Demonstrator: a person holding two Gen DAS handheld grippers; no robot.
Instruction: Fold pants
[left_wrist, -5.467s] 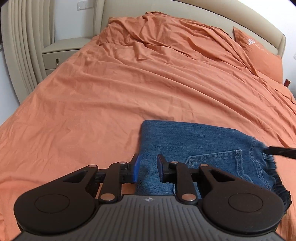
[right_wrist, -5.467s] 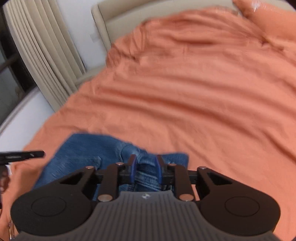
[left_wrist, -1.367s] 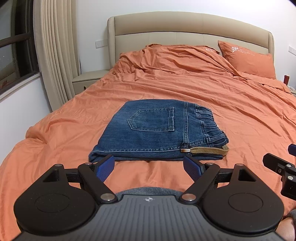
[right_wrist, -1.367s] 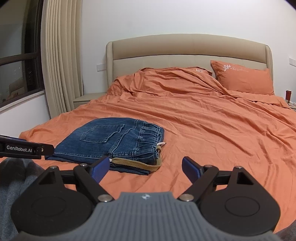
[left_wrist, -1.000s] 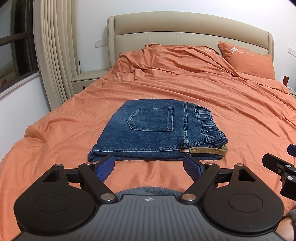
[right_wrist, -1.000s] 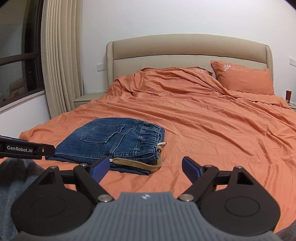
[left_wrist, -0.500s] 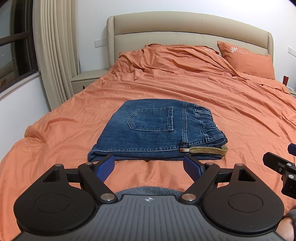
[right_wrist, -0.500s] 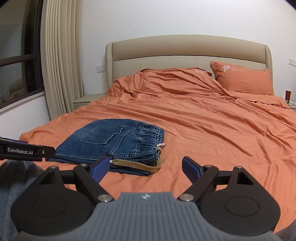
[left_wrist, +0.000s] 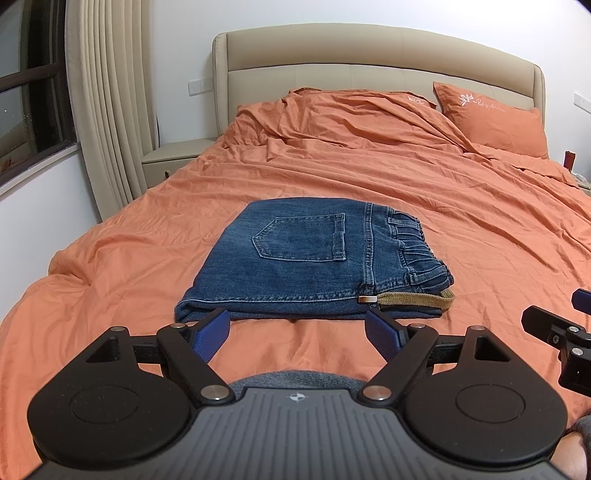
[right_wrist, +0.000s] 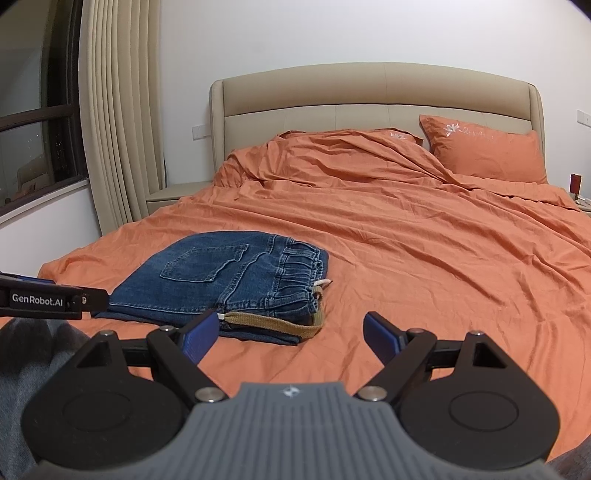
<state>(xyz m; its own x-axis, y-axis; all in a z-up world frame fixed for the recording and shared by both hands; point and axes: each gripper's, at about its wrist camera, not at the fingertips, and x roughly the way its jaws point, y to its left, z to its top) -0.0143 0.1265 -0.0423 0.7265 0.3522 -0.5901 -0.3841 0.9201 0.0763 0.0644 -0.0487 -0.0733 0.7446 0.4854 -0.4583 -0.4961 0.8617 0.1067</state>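
The pants (left_wrist: 314, 258) are found folded into a compact, roughly rectangular stack of dark blue denim, lying flat on the near part of the bed (left_wrist: 443, 206), left of its centre line. A stitched back pocket (left_wrist: 301, 238) is presented on the top layer. The gathered elastic waistband (left_wrist: 417, 247) is turned to the right side, and a tan woven belt strip (left_wrist: 413, 300) is seen along the near right edge. A pale drawstring end (right_wrist: 322, 283) is noted at the waistband in the right wrist view. The layers are aligned, with lower folds showing slightly at the near edge.

The left gripper (left_wrist: 297, 332) is held just short of the stack's near edge, its blue-padded fingers (left_wrist: 212, 334) spread wide and gripping nothing. The right gripper (right_wrist: 291, 334) is likewise spread wide and empty, positioned near the stack's right corner; no contact with the denim is observed in either case.

The bed is covered by a wrinkled orange sheet, bunched toward the beige padded headboard (left_wrist: 369, 59). An orange pillow (left_wrist: 491, 118) with white embroidery is set at the right of the headboard. A beige nightstand (left_wrist: 170, 162) stands at the left, beside cream pleated curtains (left_wrist: 110, 110) and a dark-framed window (left_wrist: 33, 88). The walls are white. Grey fabric (right_wrist: 29, 354) is visible at the lower left of the right wrist view.
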